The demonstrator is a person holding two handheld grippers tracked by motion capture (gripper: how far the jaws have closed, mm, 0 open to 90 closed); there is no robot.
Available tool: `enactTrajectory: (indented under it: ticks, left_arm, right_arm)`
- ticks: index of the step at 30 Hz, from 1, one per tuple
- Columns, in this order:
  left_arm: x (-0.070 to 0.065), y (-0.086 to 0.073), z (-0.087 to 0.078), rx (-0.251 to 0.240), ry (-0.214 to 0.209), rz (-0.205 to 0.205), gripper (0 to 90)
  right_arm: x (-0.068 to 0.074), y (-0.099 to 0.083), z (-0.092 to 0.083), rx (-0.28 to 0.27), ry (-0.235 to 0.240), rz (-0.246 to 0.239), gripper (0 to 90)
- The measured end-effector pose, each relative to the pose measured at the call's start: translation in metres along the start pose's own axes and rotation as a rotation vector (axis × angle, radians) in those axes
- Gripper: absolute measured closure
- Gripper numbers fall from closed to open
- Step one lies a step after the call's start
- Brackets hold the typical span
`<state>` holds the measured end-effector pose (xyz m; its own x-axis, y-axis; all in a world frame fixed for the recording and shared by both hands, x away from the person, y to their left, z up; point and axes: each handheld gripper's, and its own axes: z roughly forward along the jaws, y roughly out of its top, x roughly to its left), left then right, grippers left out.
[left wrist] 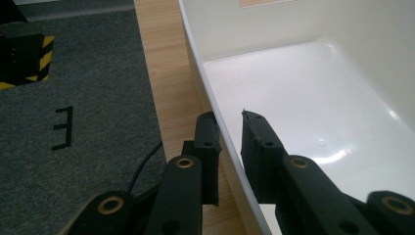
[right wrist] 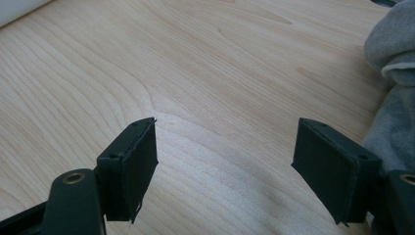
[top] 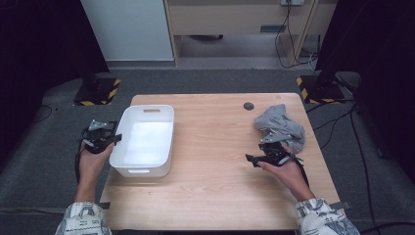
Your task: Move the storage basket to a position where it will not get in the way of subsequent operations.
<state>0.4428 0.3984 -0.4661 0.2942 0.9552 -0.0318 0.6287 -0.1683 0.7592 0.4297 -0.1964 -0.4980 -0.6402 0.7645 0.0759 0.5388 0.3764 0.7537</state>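
Note:
A white plastic bin (top: pixel 145 108) stands on the left part of the wooden table (top: pixel 215 147). My left gripper (top: pixel 115 138) is at the bin's left wall. In the left gripper view its jaws (left wrist: pixel 230 120) straddle the bin's rim (left wrist: pixel 195 58), one outside and one inside, shut on it. A crumpled grey cloth (top: pixel 281 125) lies at the table's right. My right gripper (top: pixel 250 158) hovers low over the bare wood just in front of it, pointing left. Its jaws (right wrist: pixel 225 142) stand open with nothing between them, and the cloth (right wrist: pixel 391 58) is beside the right jaw.
A round cable hole (top: pixel 248 105) sits near the table's far edge. Stand bases with yellow-black stripes rest on the grey carpet at the far left (top: pixel 98 92) and far right (top: pixel 318 88). Cables trail on the floor to the right.

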Motion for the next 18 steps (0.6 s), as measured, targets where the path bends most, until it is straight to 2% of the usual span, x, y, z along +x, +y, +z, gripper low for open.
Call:
enactTrajectory:
  ticks: [9, 14, 18]
  left_arm:
    - [0.0059, -0.0018, -0.0031, 0.004, 0.002, 0.009, 77.0]
    - [0.0097, -0.0033, -0.005, 0.003, 0.001, 0.006, 77.1]
    - [0.01, -0.0032, -0.005, 0.004, 0.0, 0.007, 77.1]
  right_arm:
    - [-0.0007, -0.0011, 0.0002, 0.005, -0.001, 0.004, 23.5]
    - [-0.0017, -0.001, 0.0008, 0.007, -0.004, 0.01, 20.3]
    - [-0.0043, -0.0011, 0.0021, 0.031, -0.012, 0.03, 17.1]
